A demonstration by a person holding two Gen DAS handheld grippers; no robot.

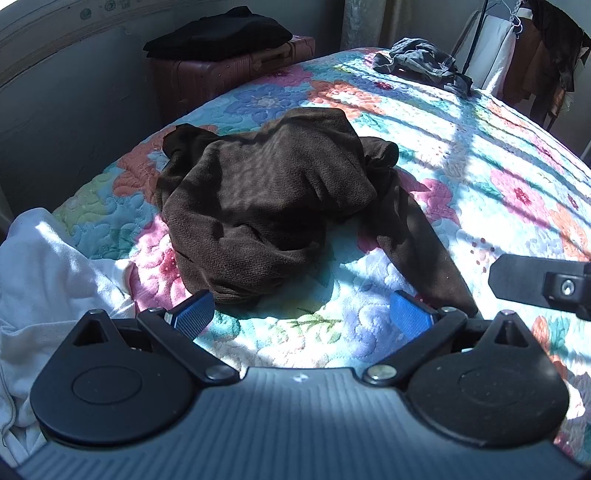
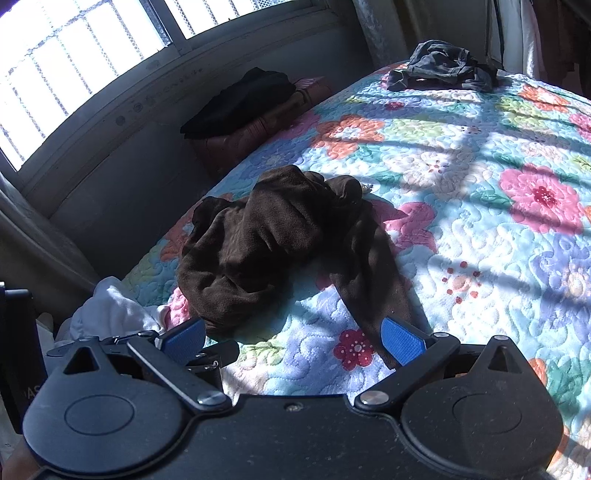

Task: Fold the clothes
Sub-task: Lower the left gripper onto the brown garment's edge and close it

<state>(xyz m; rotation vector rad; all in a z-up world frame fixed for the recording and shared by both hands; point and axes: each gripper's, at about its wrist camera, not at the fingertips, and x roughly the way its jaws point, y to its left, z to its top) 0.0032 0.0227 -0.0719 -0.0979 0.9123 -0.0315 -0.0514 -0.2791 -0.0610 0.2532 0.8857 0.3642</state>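
Observation:
A crumpled dark brown garment [image 1: 266,199] lies in a heap on the floral quilt [image 1: 480,166], one long part trailing toward the near right. It also shows in the right wrist view [image 2: 273,240]. My left gripper [image 1: 303,314] is open and empty, just short of the heap's near edge. My right gripper [image 2: 295,339] is open and empty; its right blue pad [image 2: 402,345] is beside the end of the trailing part. A piece of the right gripper [image 1: 546,286] shows at the right edge of the left wrist view.
A white garment [image 1: 48,280] lies at the near left of the bed. A grey crumpled garment [image 1: 421,62] sits at the far end. A black garment [image 1: 221,35] lies on a reddish suitcase [image 1: 207,81] beside the bed. Hanging clothes [image 1: 546,55] are at far right.

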